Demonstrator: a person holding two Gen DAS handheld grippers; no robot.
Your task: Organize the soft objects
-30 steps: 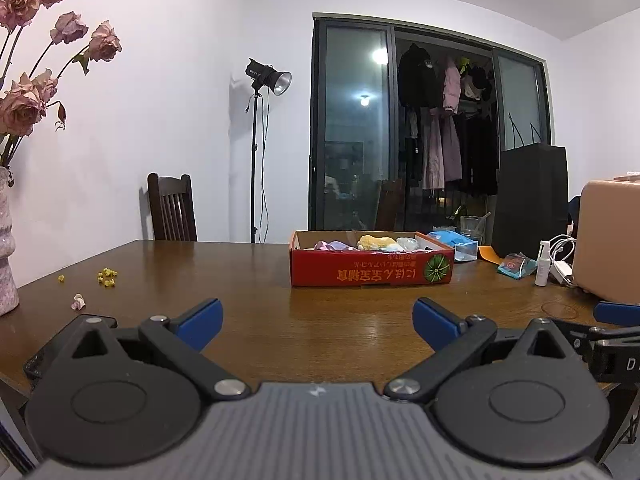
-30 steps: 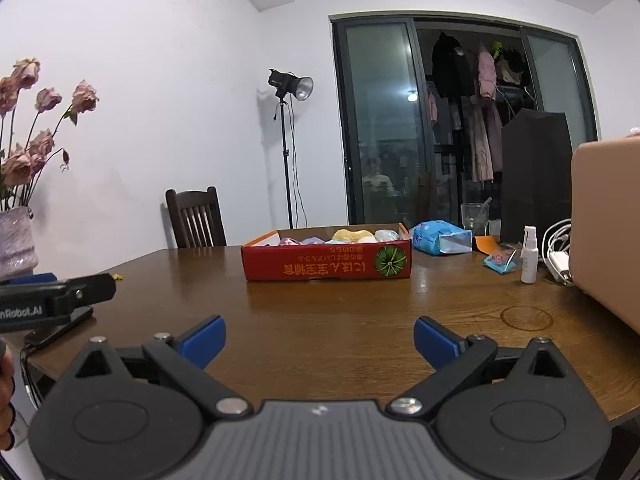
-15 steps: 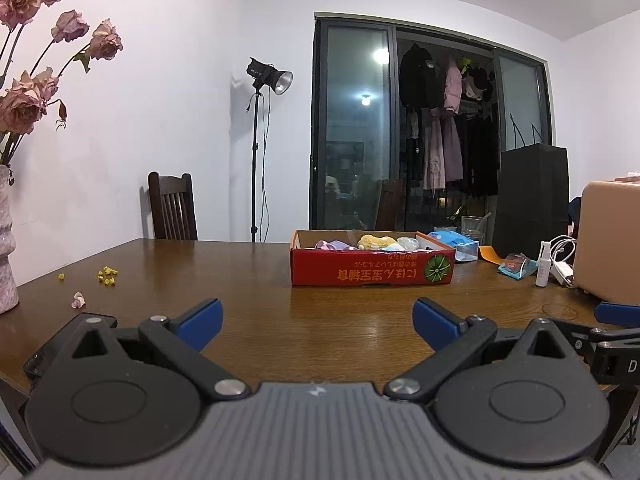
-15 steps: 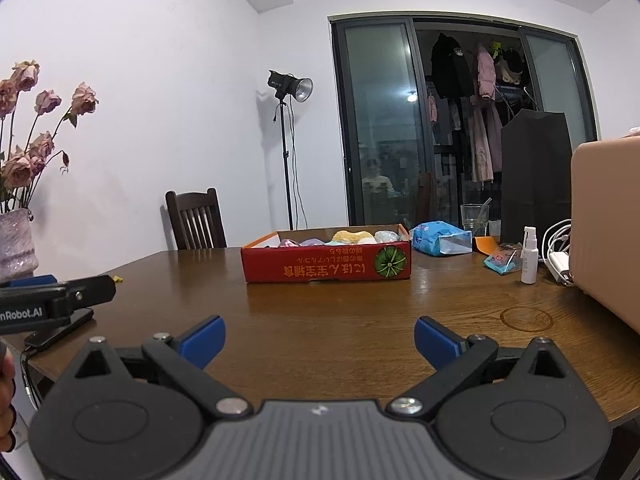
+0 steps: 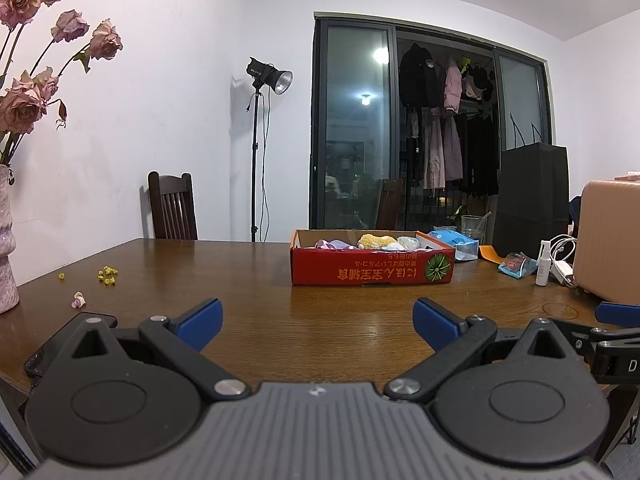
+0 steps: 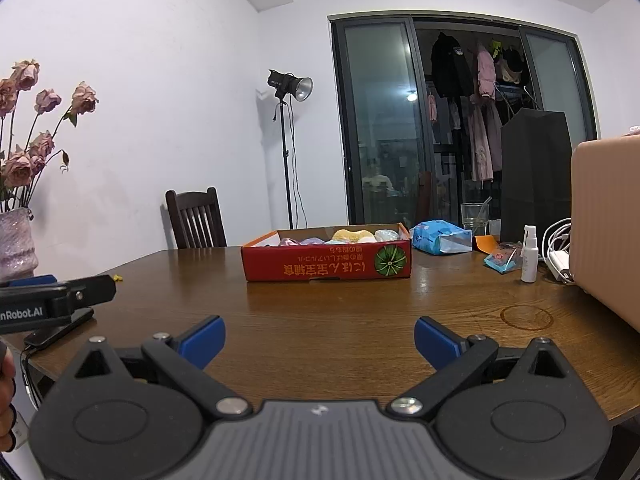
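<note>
red cardboard box [image 5: 372,268] sits mid-table [image 5: 280,320] w/ the soft objects [image 5: 374,241] already inside it — yellow, lilac, pale blue lumps showing over the rim; can't count them or tell if they're sorted. left gripper [image 5: 316,318] and right gripper [image 6: 318,336] both hang low at the near table edge, jaws spread wide, nothing between them, well short of the box. step in hand, as i judge it: a hover facing the box, which fits either heading in to sort what's in there or a finished tidy w/ both backed off, so no move to call beyond that. any reach would need a level approach over the front wall, since the rim hides the items' lower parts. right wrist view shows the left gripper's side at far left plus a bit of hand [image 6: 6,400]; left wrist view shows yellow bits [image 5: 106,274] and a petal [image 5: 78,301] on the table, which the right view mostly lacks.
</note>
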